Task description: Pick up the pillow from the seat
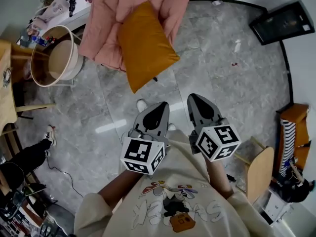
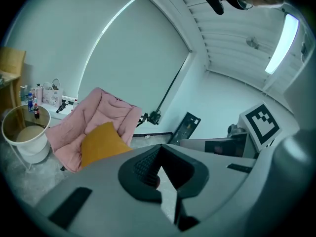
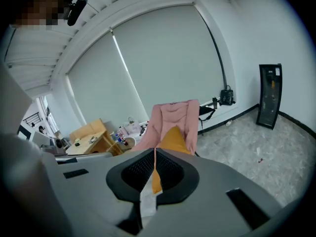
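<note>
An orange pillow (image 1: 145, 46) leans on the seat of a pink padded chair (image 1: 106, 28) across the grey floor. The left gripper view shows the pillow (image 2: 101, 143) on that chair (image 2: 98, 112), left of the jaws. From the right gripper view the pillow (image 3: 175, 138) sits low on the chair (image 3: 173, 113), straight beyond the jaws. My left gripper (image 1: 160, 106) and right gripper (image 1: 196, 98) are held side by side near my chest, pointing toward the chair and well short of it. Both are shut with nothing between the pads, as the left gripper (image 2: 160, 169) and right gripper (image 3: 154, 169) show close up.
A round white side table (image 1: 54, 56) stands left of the chair, with a wooden table (image 1: 6, 88) further left. A black panel (image 1: 281, 21) leans at the far right. A wooden chair (image 1: 259, 174) is close on my right. A person's leg (image 1: 29, 157) lies at lower left.
</note>
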`<state>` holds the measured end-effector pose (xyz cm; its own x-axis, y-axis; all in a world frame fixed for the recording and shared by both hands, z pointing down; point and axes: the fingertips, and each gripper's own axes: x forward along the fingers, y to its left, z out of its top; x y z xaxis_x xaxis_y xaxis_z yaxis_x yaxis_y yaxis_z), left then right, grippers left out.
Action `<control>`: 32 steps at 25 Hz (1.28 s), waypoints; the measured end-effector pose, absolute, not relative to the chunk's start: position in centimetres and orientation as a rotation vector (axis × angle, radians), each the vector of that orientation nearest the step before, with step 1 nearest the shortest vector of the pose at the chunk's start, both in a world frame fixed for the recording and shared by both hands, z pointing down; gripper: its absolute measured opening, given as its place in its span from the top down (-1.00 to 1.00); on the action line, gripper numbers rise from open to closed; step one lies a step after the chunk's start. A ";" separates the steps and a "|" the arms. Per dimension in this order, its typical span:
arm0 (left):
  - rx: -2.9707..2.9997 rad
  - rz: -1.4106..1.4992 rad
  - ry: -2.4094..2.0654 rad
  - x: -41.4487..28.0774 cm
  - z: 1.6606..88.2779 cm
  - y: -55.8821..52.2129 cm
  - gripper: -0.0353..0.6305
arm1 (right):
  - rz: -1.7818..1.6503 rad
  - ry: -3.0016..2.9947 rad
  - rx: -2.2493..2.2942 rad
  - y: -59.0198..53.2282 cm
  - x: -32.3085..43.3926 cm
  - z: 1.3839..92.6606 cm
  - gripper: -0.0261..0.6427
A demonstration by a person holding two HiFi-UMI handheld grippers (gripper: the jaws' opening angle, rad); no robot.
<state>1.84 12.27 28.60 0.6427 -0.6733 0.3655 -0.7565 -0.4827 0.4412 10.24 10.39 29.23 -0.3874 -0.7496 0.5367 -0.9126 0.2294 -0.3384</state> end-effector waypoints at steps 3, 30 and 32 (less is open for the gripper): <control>2.305 0.185 -1.111 -0.6 28.7 10.0 0.88 | 0.884 -2.249 1.564 8.2 7.9 29.0 0.84; 2.256 0.206 -1.124 -4.1 30.2 -2.2 0.88 | 0.871 -2.256 1.466 -4.5 3.8 30.0 0.84; 2.235 0.223 -1.133 -3.5 30.5 -3.3 0.88 | 0.895 -2.259 1.435 -5.9 4.3 30.5 0.84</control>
<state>-3.50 -3.29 30.48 0.6184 -0.6726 0.4064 -0.7765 -0.4434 0.4478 4.25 -5.85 30.52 -0.4452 -0.6938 0.5660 -0.8932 0.2999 -0.3350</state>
